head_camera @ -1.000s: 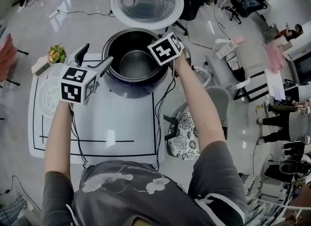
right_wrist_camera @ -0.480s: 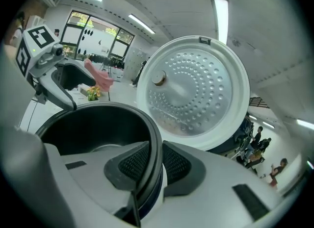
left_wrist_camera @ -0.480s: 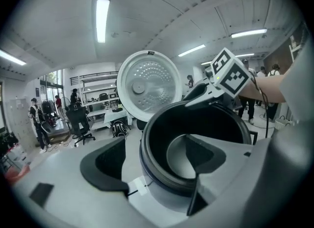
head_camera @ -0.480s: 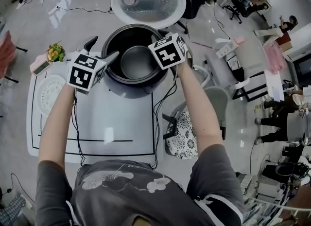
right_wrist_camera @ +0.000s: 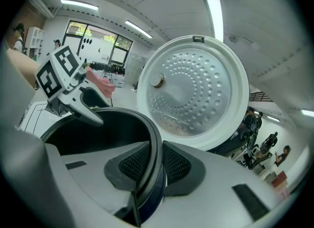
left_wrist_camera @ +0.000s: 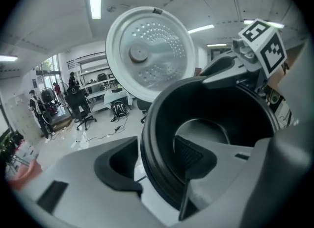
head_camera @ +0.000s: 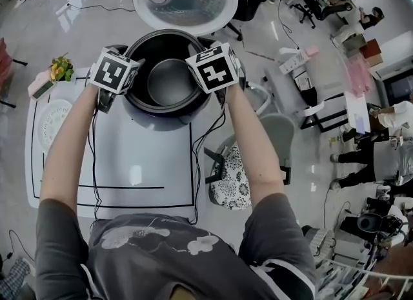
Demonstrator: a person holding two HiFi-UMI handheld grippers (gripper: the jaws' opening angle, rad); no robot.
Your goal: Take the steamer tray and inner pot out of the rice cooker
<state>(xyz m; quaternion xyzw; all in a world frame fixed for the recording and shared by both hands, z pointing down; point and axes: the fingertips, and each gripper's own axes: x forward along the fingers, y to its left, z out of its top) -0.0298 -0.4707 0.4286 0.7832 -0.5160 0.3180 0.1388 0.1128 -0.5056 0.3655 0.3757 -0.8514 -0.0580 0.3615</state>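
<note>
The right gripper (right_wrist_camera: 156, 165) is clenched on the inner pot (right_wrist_camera: 83, 131): its mesh-textured black pads pinch the thin dark rim, one inside and one outside. The left gripper (left_wrist_camera: 157, 161) straddles the opposite rim. Its jaws have just been closing, yet a gap still shows between the outer pad and the pot's ridged wall. Beyond both jaws the round metal lid (right_wrist_camera: 194, 92), dimpled with small holes, stands open. The deep, matte-black pot sits in the rice cooker (head_camera: 164, 111) on the white counter (head_camera: 142, 157).
</note>
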